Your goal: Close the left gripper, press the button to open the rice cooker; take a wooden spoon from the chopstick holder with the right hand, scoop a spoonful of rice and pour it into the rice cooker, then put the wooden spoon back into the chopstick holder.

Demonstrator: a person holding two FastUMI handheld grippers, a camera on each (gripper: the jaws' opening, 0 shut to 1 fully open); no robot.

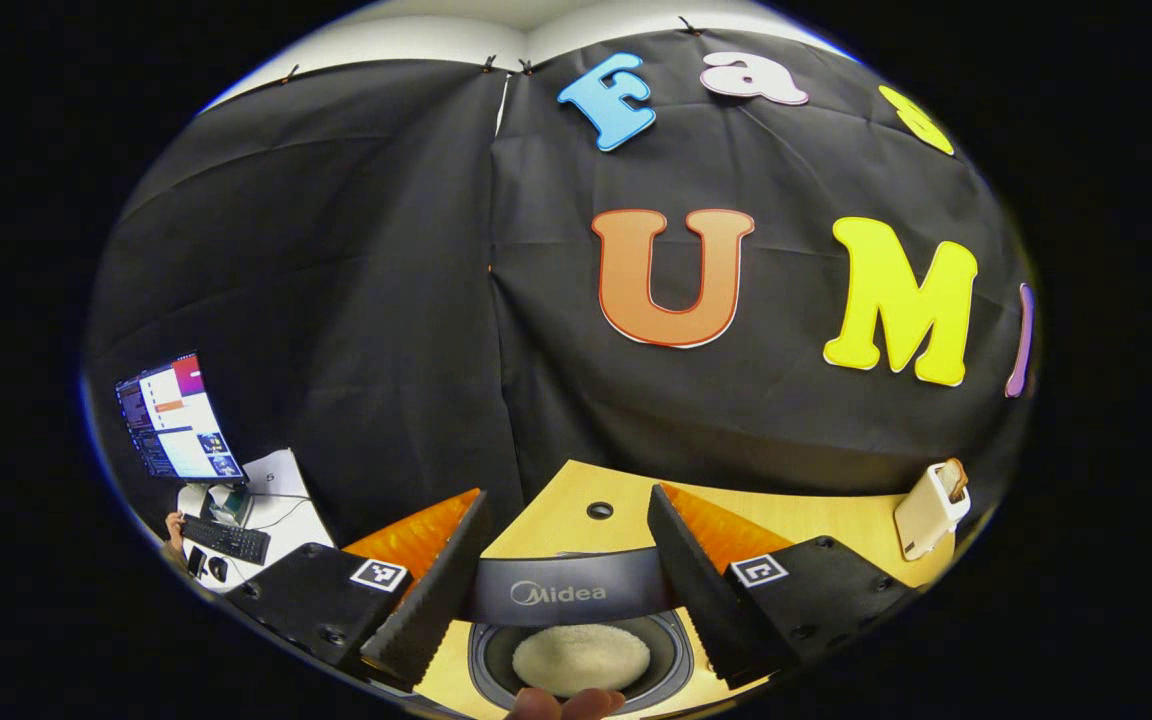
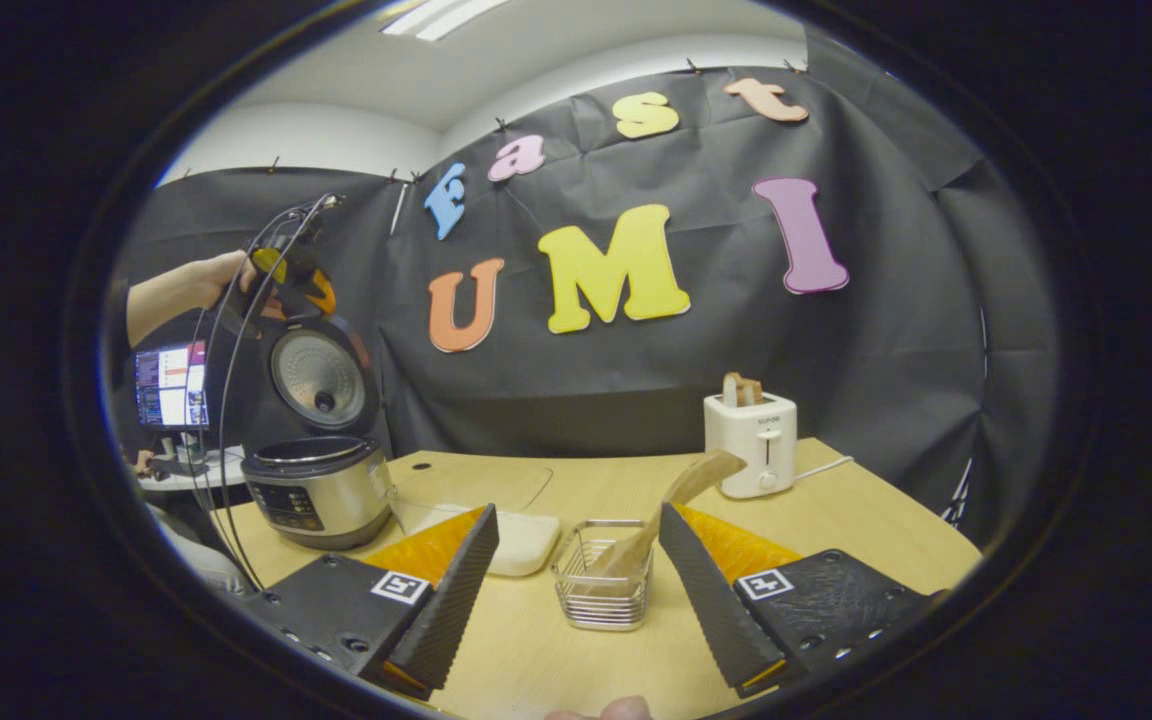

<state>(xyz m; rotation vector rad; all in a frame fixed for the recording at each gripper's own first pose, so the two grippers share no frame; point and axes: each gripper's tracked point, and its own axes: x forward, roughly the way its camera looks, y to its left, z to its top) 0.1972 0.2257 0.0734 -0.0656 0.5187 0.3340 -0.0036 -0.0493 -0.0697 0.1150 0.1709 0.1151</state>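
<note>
Seen from above in the left gripper view, the rice cooker (image 1: 576, 592) stands with its lid raised, and a white mound of rice (image 1: 581, 657) lies in its dark inner pot. My left gripper (image 1: 568, 495) hovers over it, open and holding nothing. In the right gripper view the open rice cooker (image 2: 316, 485) sits at the table's left, with a hand holding the left gripper (image 2: 281, 272) above its lid. My right gripper (image 2: 578, 512) is open, a short way in front of the wire chopstick holder (image 2: 604, 580). The wooden spoon (image 2: 681, 490) leans in the holder, bowl up.
A white toaster (image 2: 751, 440) with bread in it stands at the back of the wooden table (image 2: 886, 520); it also sits at the right as the toaster (image 1: 926, 510). A white box (image 2: 521, 540) with a clear lid lies between cooker and holder. A monitor (image 1: 176, 415) stands off the table to the left.
</note>
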